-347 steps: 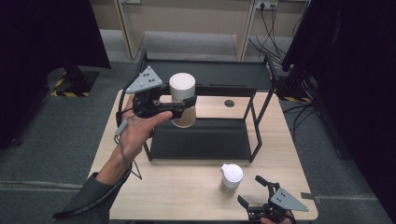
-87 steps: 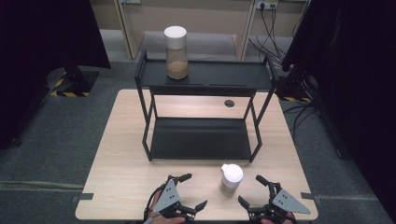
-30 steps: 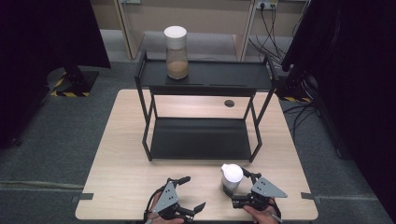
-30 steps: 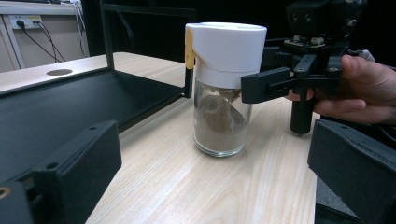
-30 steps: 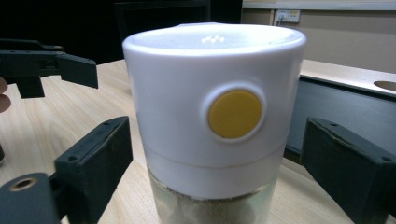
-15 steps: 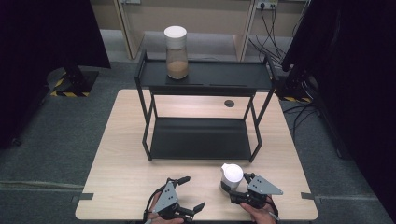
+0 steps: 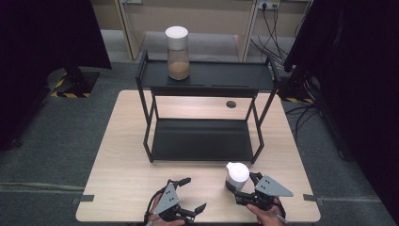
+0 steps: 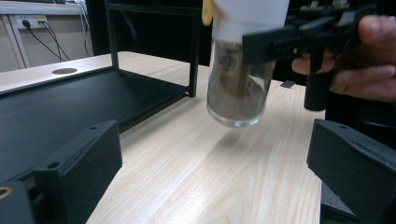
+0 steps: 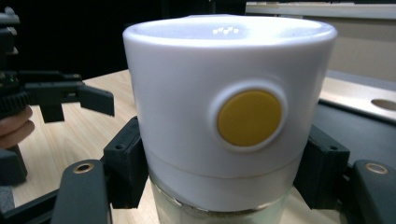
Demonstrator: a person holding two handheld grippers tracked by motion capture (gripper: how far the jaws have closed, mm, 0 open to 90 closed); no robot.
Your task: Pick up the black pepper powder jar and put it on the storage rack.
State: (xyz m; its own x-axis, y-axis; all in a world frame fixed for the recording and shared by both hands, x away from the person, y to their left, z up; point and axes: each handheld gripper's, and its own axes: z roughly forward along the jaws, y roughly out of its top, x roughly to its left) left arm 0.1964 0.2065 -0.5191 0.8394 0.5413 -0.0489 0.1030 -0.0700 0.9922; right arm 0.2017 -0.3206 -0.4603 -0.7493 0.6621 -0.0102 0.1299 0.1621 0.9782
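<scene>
Held the small jar (image 7: 236, 173) in the right gripper (image 7: 244, 188), with the jaws shut on either side of it, right at the bottom edge of its white lid (image 9: 224, 93). Kept it hanging just clear of the counter (image 7: 131, 155), near the front edge and in front of the black rack (image 7: 202, 141), seemingly tilted a little. Left the left gripper (image 7: 194, 193) low beside it with jaws wide open and nothing between them. Risked a slip: gripped that high, on smooth plastic over glass (image 8: 238, 93), could have let the jar swing, slide down or part from its lid. Risked also clipping the rack's frame on the way in, or nudging the tall jar (image 7: 178, 52) on the top shelf.
</scene>
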